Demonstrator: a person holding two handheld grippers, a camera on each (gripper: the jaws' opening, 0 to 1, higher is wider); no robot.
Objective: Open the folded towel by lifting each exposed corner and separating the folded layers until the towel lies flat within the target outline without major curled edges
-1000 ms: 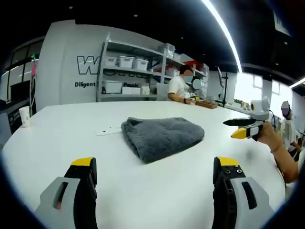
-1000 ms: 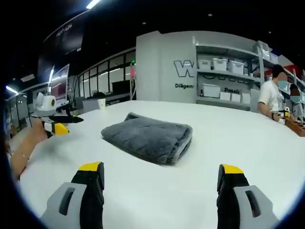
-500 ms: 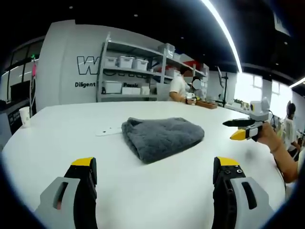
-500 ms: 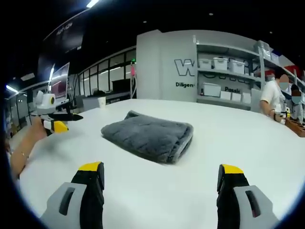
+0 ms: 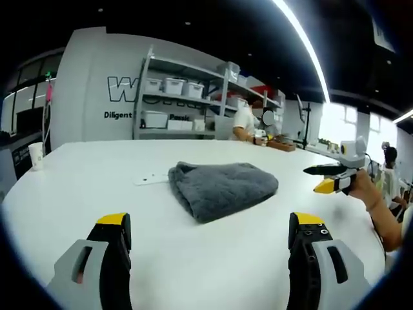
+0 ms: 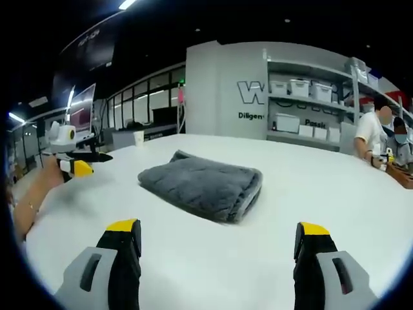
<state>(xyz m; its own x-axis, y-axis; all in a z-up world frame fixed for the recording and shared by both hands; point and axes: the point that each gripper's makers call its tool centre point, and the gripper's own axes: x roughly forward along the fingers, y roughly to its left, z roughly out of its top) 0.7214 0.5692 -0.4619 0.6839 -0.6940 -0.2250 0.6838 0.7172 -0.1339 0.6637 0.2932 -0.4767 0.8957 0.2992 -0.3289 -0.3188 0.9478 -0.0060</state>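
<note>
The left gripper (image 5: 210,236) hung above the white table (image 5: 77,187) with its jaws spread wide and nothing between them; the right gripper (image 6: 219,242) was the same, jaws wide apart and empty over the table. Ahead of both, well beyond the jaw tips, the grey towel (image 5: 222,187) lay folded in a thick bundle on the table, its folded layers stacked at the edge nearer the right gripper. A small white tag (image 5: 150,179) lay just beside the towel on its left in the left gripper view. A paper cup (image 5: 36,155) stood near the table's far edge. Behind stood shelves (image 5: 177,103) with white bins, and people (image 5: 245,123) at a further bench.
</note>
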